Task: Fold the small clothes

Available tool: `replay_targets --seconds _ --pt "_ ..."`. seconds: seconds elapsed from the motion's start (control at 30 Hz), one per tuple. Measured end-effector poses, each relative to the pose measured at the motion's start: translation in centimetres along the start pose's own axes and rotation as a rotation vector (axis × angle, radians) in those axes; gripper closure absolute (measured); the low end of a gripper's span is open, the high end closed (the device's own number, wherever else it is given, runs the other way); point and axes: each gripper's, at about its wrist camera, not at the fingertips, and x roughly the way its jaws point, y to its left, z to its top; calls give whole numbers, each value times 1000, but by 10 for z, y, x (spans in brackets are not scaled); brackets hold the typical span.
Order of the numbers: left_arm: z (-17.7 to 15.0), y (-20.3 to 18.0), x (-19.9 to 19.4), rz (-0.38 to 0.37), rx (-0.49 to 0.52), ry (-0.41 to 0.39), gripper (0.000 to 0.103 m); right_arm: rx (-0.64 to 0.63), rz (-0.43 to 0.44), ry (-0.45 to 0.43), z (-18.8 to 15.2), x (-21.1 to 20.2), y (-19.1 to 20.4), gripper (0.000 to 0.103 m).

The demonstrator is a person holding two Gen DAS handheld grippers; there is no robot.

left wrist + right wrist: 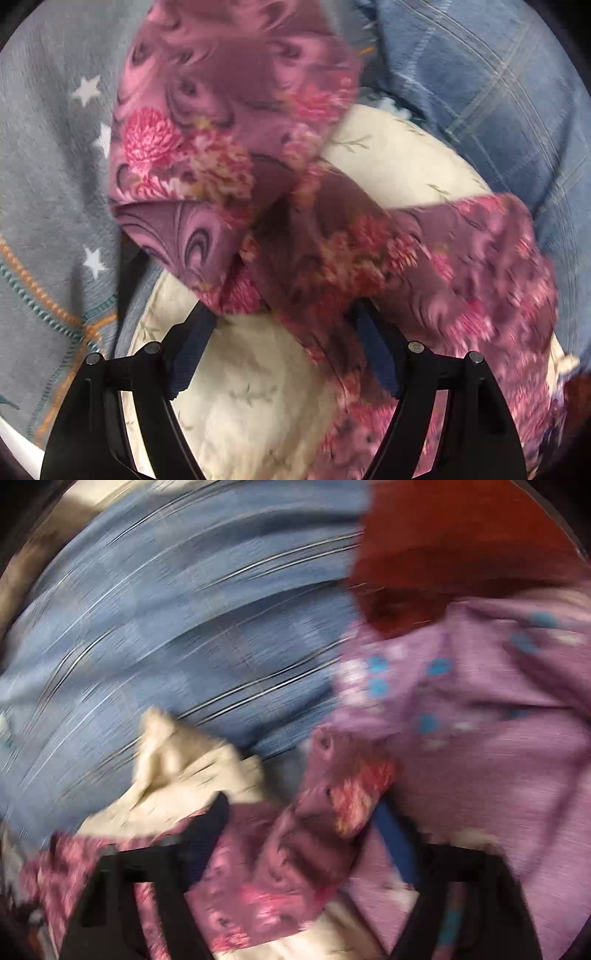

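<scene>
A pink and mauve floral garment [229, 110] hangs crumpled across the left wrist view, over a cream cloth with leaf sprigs [251, 387]. My left gripper [282, 306] points steeply down at them with its jaws wide open. A fold of the floral garment drapes over its right finger, and neither pad presses on it. The right wrist view is badly blurred. There a bunch of the floral garment [280, 867] fills the gap between the fingers of my right gripper [303, 801]. I cannot tell whether the pads press on it.
Blue checked fabric [480, 92] lies beyond the garment and fills the upper left of the right wrist view [184, 627]. Grey fabric with white stars [48, 184] lies at the left. A lilac garment with blue dots [480, 720], a rust-red cloth [461, 535] and the cream cloth [184, 768] surround the right gripper.
</scene>
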Motion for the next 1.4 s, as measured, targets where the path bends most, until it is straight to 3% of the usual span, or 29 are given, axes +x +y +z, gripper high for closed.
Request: replay_targets --seconds 0.03,0.07,0.23,0.33,0.43,0.5,0.7,0.73,0.8,0.9,0.97,1.03,1.17,1.3,1.4 --pt "0 -1 -2 5 1 -19 24 -14 -11 35 0 7 3 95" --pt "0 -2 -2 0 5 -23 24 -4 -24 57 1 12 3 94" --pt "-14 -2 -23 -69 72 -41 24 174 -20 -81 -4 -23 -22 94" --pt "-28 0 -46 -123 113 -64 24 150 86 -151 -1 -55 8 94" --pt "-44 2 -66 -174 141 -85 24 7 268 -166 -8 -80 91 94" --pt "-50 2 -83 -209 160 -103 24 -102 414 -146 -24 -93 167 94" --pt "-63 13 -135 -270 210 -181 24 -299 766 -4 -109 -99 377 94" --pt "-63 21 -144 -280 204 -197 24 -324 794 30 -130 -95 406 94" --pt "-65 44 -157 -288 184 -226 24 -367 808 126 -173 -79 455 80" --pt "-70 64 -170 -259 186 -253 24 -467 714 321 -233 -45 501 77" --pt "-75 65 -171 -252 218 -251 24 -469 721 357 -251 -47 493 77" --pt "-80 57 -168 -270 241 -240 24 -423 745 327 -243 -60 461 77" --pt "-82 12 -146 -378 271 -144 24 -168 692 226 -199 -75 352 48" --pt "-94 -38 -105 -421 299 -30 24 15 615 244 -184 -71 248 48" --pt "-102 -57 -76 -451 266 48 24 202 653 323 -199 -43 193 47"
